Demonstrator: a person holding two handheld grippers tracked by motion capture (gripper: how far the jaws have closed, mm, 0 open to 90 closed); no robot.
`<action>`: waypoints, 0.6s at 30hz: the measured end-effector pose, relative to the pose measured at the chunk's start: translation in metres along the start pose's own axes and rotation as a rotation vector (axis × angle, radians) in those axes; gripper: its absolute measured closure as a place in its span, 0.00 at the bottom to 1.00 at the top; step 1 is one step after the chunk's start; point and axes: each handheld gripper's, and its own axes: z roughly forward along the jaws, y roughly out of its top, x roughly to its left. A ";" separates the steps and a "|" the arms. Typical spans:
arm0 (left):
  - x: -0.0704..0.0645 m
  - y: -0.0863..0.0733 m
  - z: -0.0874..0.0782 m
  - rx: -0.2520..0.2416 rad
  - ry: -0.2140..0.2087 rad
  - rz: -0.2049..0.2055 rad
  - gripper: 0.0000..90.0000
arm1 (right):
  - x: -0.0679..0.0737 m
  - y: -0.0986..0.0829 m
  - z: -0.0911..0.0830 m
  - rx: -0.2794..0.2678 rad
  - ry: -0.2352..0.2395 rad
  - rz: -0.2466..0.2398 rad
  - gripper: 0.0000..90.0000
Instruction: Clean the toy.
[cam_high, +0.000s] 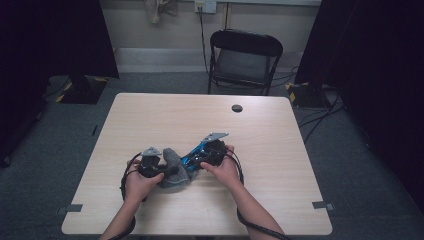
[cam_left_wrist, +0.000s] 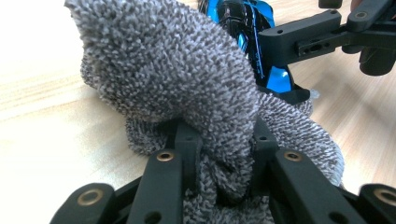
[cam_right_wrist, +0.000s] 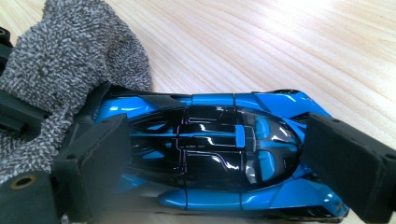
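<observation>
toy cars: one (cam_right_wrist: 219, 154) | grey cloths: one (cam_left_wrist: 187, 79) | grippers: two (cam_high: 170, 171) (cam_high: 192, 162) | chairs: one (cam_high: 245, 60) | all sitting or standing in plain sight

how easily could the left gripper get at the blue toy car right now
Probably not easily: the left gripper is shut on the grey knitted cloth, and the right gripper already spans the blue toy car.

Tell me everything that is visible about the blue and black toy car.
The toy car is a low, sleek model with glossy bright blue panels and a shiny black top, plastic by its look. It lies on the wooden table, roof towards the right gripper view's camera. The right claw is shut on it, one black pad at each end. One end touches the grey knitted cloth, which the left claw pinches.
</observation>
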 end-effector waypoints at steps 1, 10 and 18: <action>-0.002 0.001 0.000 0.004 0.003 0.000 0.81 | 0.000 0.000 0.000 0.002 0.000 0.001 0.08; -0.005 0.000 0.000 0.008 0.000 0.035 0.81 | 0.000 0.001 0.000 0.004 0.000 0.000 0.08; -0.009 -0.002 0.000 0.018 -0.009 0.047 0.81 | 0.000 0.000 0.000 0.004 0.001 0.000 0.08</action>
